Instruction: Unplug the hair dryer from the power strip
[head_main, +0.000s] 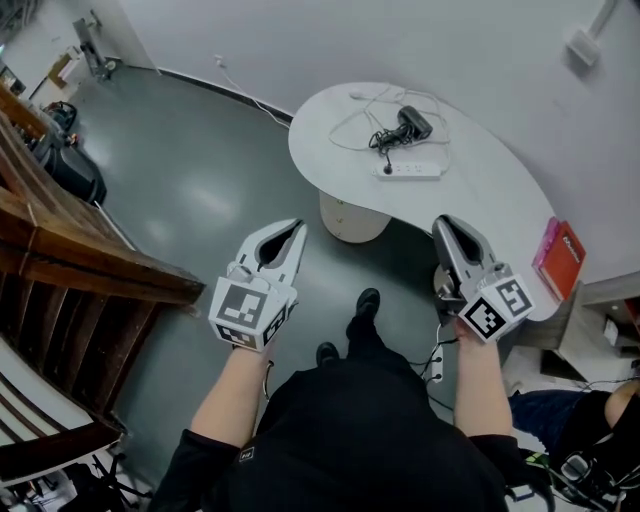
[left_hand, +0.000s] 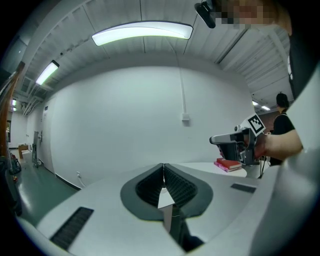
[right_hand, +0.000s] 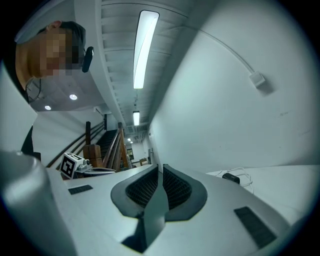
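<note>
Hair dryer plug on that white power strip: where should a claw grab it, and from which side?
Probably the body of the black plug, not its cord, coming from above: the power strip lies flat on the table, so the plug seems to stick up from its top face near the left end. It is too small here to tell its exact shape.

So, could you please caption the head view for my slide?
Left tool and right tool, shut, near table with dryer and strip.
</note>
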